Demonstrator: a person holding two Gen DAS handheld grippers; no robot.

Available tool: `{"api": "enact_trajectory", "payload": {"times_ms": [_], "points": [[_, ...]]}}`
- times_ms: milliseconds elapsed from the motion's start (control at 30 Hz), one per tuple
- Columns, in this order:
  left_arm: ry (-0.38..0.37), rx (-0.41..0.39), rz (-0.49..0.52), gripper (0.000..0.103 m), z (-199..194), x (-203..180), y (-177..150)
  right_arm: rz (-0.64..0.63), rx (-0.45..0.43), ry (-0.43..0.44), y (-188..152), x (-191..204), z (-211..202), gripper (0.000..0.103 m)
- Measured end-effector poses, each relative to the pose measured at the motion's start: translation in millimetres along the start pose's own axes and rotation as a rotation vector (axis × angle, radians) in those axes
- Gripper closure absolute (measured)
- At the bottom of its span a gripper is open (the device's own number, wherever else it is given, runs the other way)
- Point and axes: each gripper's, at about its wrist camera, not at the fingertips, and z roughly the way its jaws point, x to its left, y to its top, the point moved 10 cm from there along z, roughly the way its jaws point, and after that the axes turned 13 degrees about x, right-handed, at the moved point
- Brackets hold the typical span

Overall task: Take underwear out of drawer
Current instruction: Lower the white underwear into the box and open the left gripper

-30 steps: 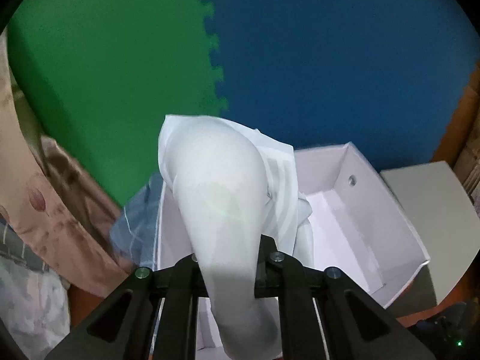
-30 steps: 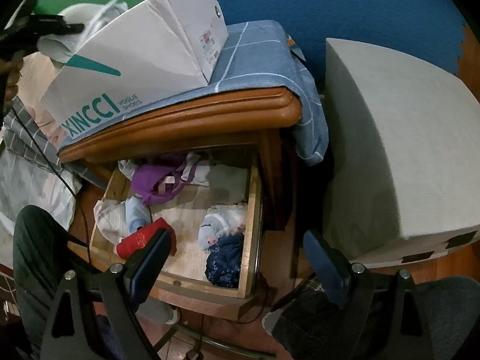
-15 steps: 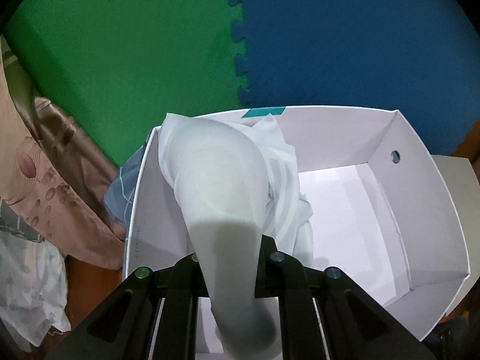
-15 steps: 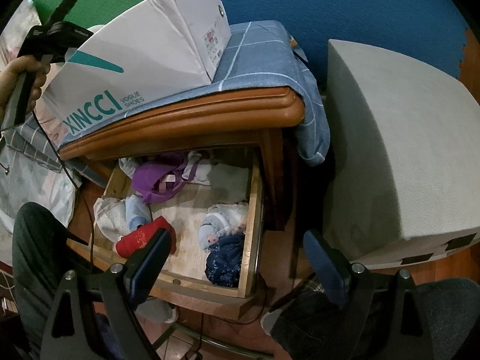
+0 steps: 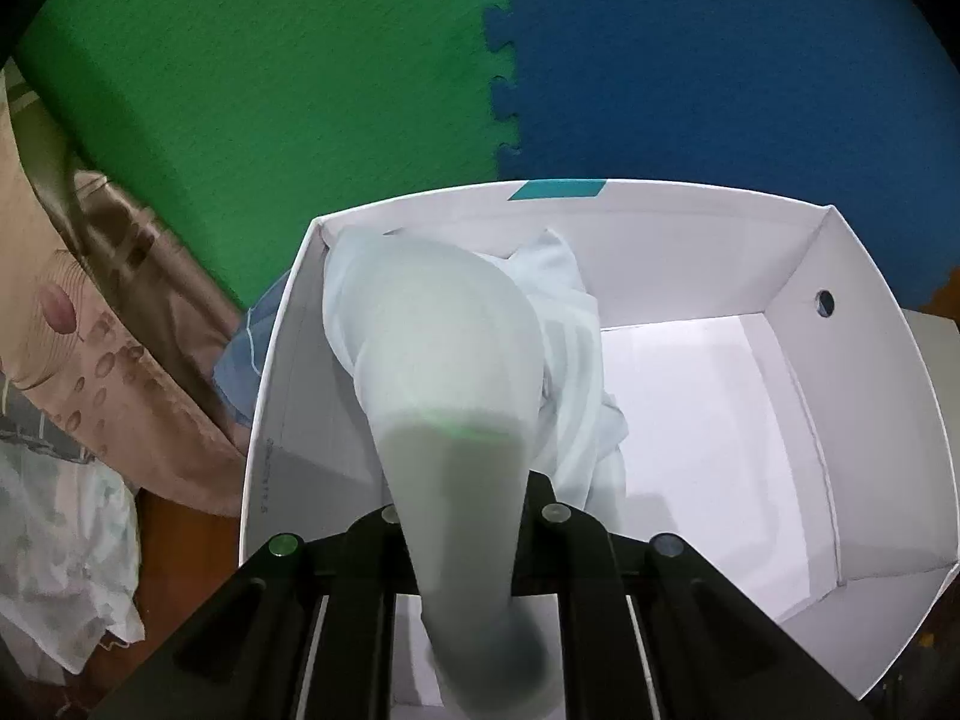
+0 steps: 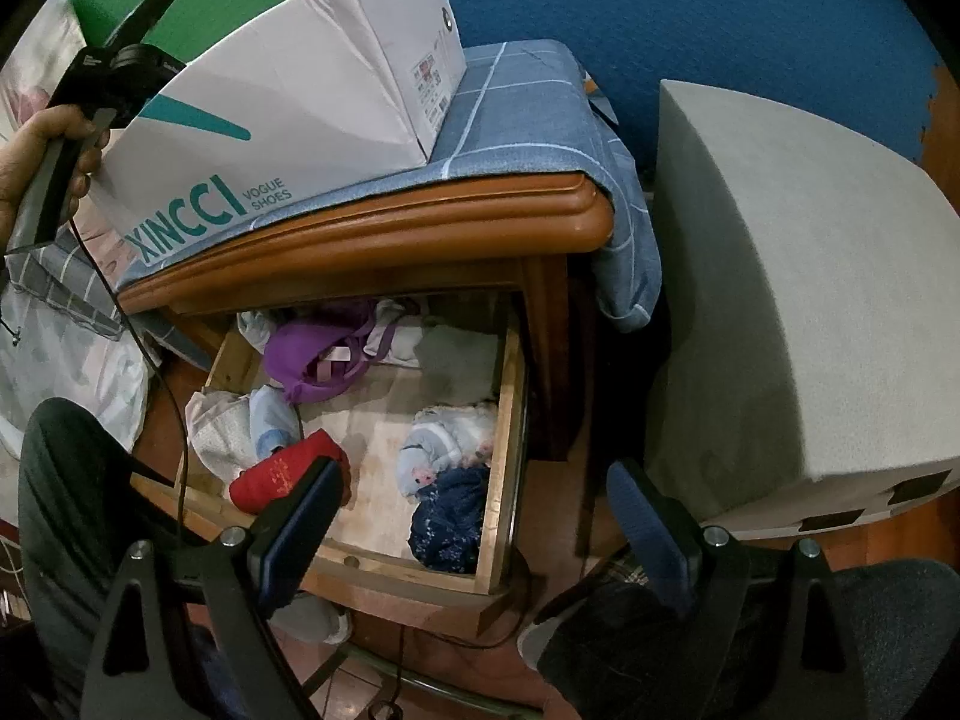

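Observation:
My left gripper (image 5: 465, 516) is shut on pale white underwear (image 5: 438, 348), which hangs down inside the left end of the open white shoe box (image 5: 798, 324). The box (image 6: 288, 96) stands on the nightstand, and the left gripper's body (image 6: 102, 78) shows beside it in the right wrist view. My right gripper (image 6: 480, 516) is open and empty, held above the front of the open wooden drawer (image 6: 504, 420). The drawer holds purple underwear (image 6: 312, 348), a red piece (image 6: 282, 468), a pale blue bundle (image 6: 444, 444) and a dark blue piece (image 6: 450, 516).
A blue checked cloth (image 6: 528, 120) covers the nightstand's wooden top (image 6: 420, 228). A grey padded block (image 6: 798, 300) stands to the right. Bedding (image 5: 66, 480) lies to the left. Green and blue foam mats (image 5: 300, 90) line the wall. My legs (image 6: 66, 510) are below the drawer.
My left gripper has carried the white underwear from above the box's left rim down into the box. The right gripper has stayed put above the drawer.

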Motion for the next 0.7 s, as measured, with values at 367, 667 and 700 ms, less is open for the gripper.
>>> {"api": "enact_trajectory", "payload": {"times_ms": [367,667,700], "points": [[0.017,0.023,-0.018,0.092,6.4,5.7,-2.8,-0.011,0.008,-0.010,-1.2,0.1,2.3,0.011],[0.031,0.054,-0.024,0.077,12.2,6.4,-6.6,-0.024,0.013,-0.020,-2.7,1.9,4.8,0.011],[0.029,0.057,-0.025,0.065,12.0,6.5,-6.7,-0.026,0.014,-0.022,-2.6,1.6,4.7,0.011]]}}
